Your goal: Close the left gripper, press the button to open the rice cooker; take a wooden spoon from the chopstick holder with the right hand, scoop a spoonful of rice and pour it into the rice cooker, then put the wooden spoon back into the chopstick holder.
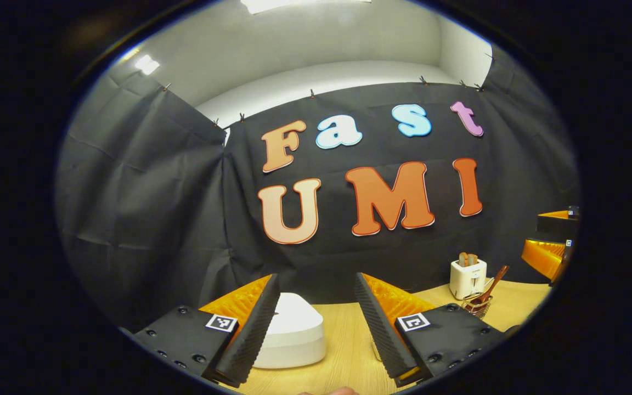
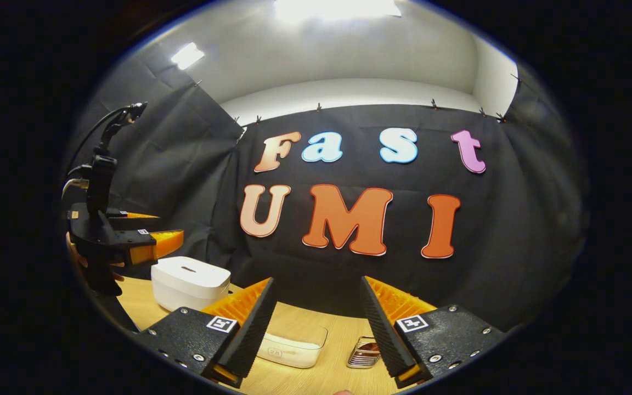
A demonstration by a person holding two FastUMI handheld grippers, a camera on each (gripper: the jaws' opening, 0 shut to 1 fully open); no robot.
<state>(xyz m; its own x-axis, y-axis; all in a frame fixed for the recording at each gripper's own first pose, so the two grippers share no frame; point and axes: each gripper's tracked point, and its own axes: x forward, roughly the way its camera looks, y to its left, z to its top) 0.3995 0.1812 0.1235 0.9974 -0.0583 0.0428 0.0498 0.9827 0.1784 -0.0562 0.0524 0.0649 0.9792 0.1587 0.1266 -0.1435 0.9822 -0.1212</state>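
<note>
Both tongs are spread and empty. Left gripper (image 1: 316,323) hangs just above the shut rice cooker (image 1: 291,332), lying low between its fingers. Right gripper (image 2: 316,323) is nearer the chopstick holder (image 2: 364,354).

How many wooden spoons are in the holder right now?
1: a wooden spoon leans out of the chopstick holder, beside the toaster in the left gripper view. More may be hidden inside.

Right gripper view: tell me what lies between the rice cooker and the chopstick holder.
A clear container of rice lies on the table between the rice cooker and the chopstick holder, in the right gripper view.
</note>
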